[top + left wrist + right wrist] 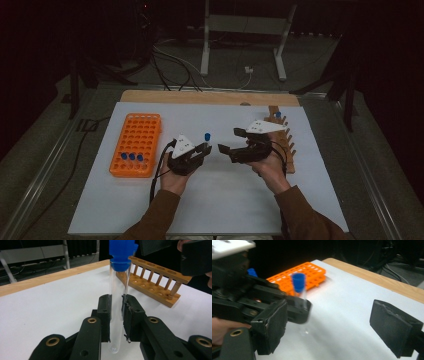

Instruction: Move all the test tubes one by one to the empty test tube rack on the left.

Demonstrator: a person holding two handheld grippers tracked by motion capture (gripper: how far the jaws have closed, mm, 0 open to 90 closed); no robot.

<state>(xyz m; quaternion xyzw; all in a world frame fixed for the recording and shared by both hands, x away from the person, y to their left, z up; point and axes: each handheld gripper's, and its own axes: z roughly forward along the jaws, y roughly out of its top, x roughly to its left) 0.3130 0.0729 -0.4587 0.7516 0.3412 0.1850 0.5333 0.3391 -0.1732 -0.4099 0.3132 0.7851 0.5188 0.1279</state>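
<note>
From the high view, the room beyond the tabletop [150, 210] is dark and hard to read; a metal frame and loose cables sit on the floor past the far edge. My forearms enter from the bottom, cut off at the sleeves. My left gripper [202, 148] holds a clear test tube [206, 138] upright near the middle of the white surface; here only its blue cap is plain, the glass too faint to follow. My right gripper [227, 141] faces it from close by, fingers spread apart. An orange tube rack [142, 132] lies to the left with three blue-capped tubes [131, 157] in its near row. A wooden rack [285, 145] lies to the right, partly hidden behind my right gripper, with a small blue cap [278, 114] at its far end.

In the left gripper view, my fingers [105, 315] are clamped on the tube's lower half. The tube is transparent, with a rounded bottom hanging just above the tabletop. The top of its blue cap is cut off by the frame. The wooden rack stands beyond.

In the right gripper view, my own fingers [394, 331] stand wide apart. The tube appears blurred, its glass nearly invisible against the white. The orange rack lies behind, partly hidden.
</note>
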